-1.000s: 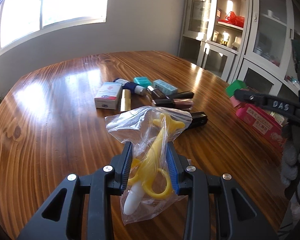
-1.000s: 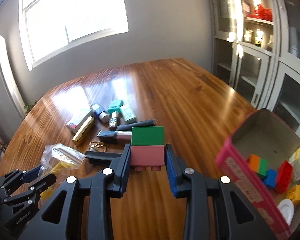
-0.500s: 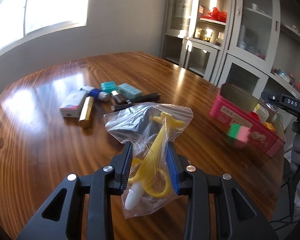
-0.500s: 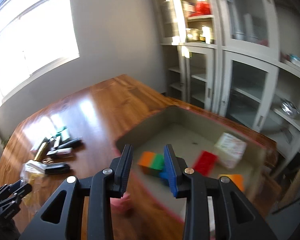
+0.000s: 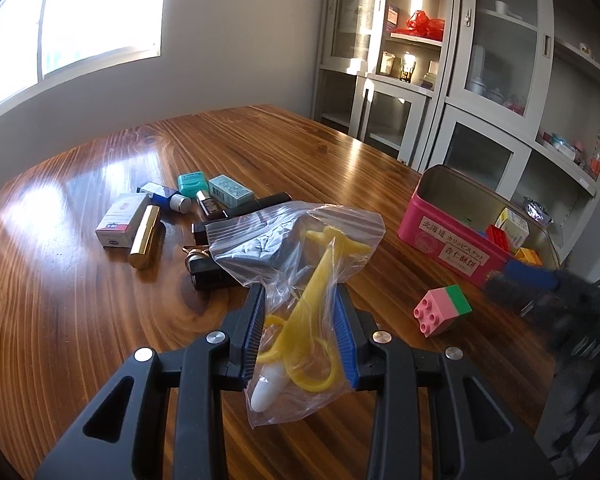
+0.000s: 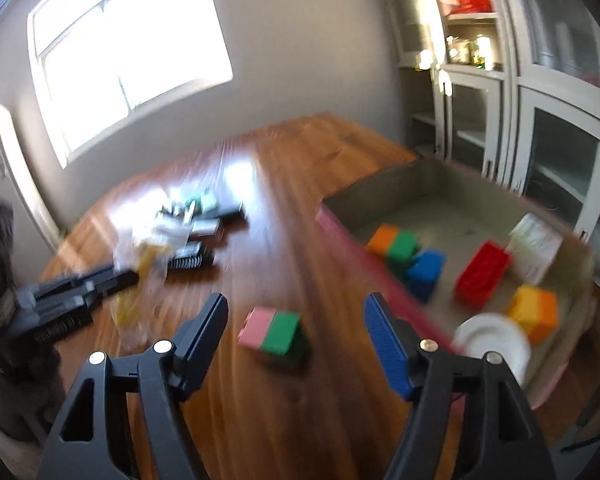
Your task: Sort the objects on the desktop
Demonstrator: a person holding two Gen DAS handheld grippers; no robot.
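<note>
My left gripper (image 5: 300, 320) is shut on a clear zip bag (image 5: 296, 240) that holds a yellow toy (image 5: 320, 280), lifted above the wooden table (image 5: 80, 300). A pink-and-green brick (image 5: 442, 310) lies on its side on the table, just outside the pink tin (image 5: 448, 236). In the blurred right wrist view my right gripper (image 6: 295, 300) hangs over that brick (image 6: 274, 332). Its jaws are opening and its pads touch nothing. The tin (image 6: 340, 216) holds several coloured bricks, a white carton (image 6: 534, 246) and a white lid (image 6: 492, 344).
A cluster of cosmetics lies at mid-table: a gold tube (image 5: 144, 236), a white box (image 5: 122, 220), teal boxes (image 5: 228, 190) and dark tubes (image 5: 212, 276). Grey glass-door cabinets (image 5: 480, 60) stand behind the tin. The table's edge runs close behind the tin.
My right gripper swung from the cosmetics over to the tin and spread its jaws; the pink-and-green brick left them and now lies on the table. My left gripper carried the bag rightward.
</note>
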